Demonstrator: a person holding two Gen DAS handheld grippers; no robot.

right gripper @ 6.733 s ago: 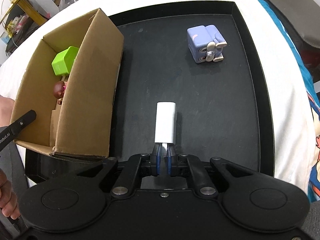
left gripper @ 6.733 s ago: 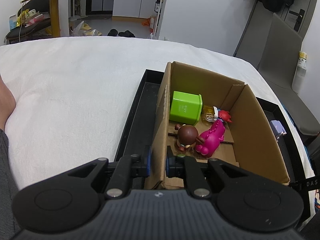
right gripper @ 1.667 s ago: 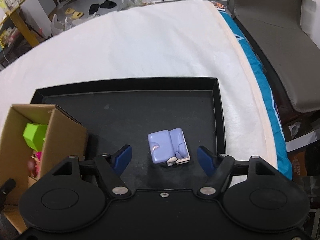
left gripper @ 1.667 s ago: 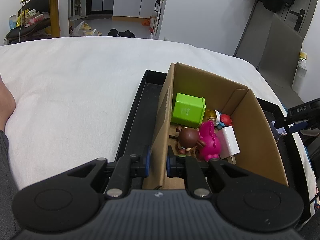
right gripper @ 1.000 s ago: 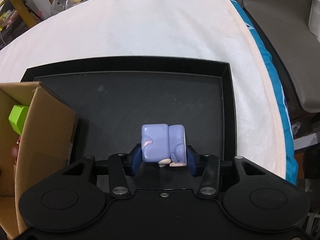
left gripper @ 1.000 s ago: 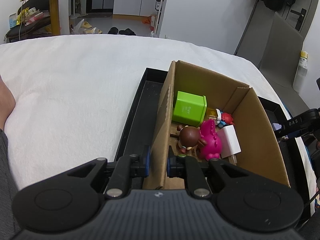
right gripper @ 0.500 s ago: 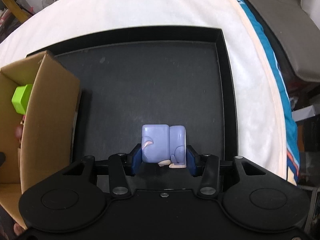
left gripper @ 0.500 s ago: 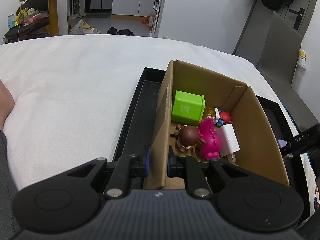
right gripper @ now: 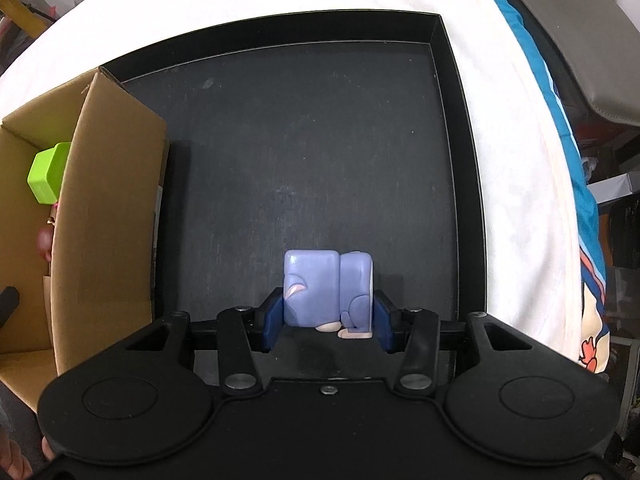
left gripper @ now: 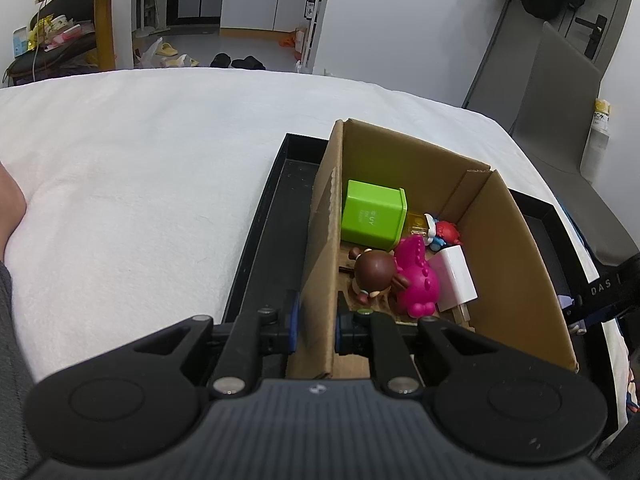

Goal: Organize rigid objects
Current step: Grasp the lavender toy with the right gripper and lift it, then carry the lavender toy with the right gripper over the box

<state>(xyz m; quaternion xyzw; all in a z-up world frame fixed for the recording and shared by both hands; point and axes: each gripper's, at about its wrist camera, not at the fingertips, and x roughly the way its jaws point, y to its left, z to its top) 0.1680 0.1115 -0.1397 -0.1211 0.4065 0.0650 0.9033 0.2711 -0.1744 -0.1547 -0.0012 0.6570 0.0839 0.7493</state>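
The purple toy (right gripper: 328,288) sits squarely between the jaws of the right gripper (right gripper: 328,322), clamped on both sides above the near part of the black tray (right gripper: 452,152). The cardboard box (right gripper: 108,216) it likely belongs in lies to its left, where the left gripper (left gripper: 318,316) pinches the box's wall.

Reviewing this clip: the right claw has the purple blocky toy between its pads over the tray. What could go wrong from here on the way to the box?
1. The right claw pinches only the near end of the purple toy; it could pivot or slip.
2. The cardboard box is already crowded, so the toy may land atop the pink dinosaur or white block.
3. The left claw pinches the box's thin wall; a bump could tilt it.
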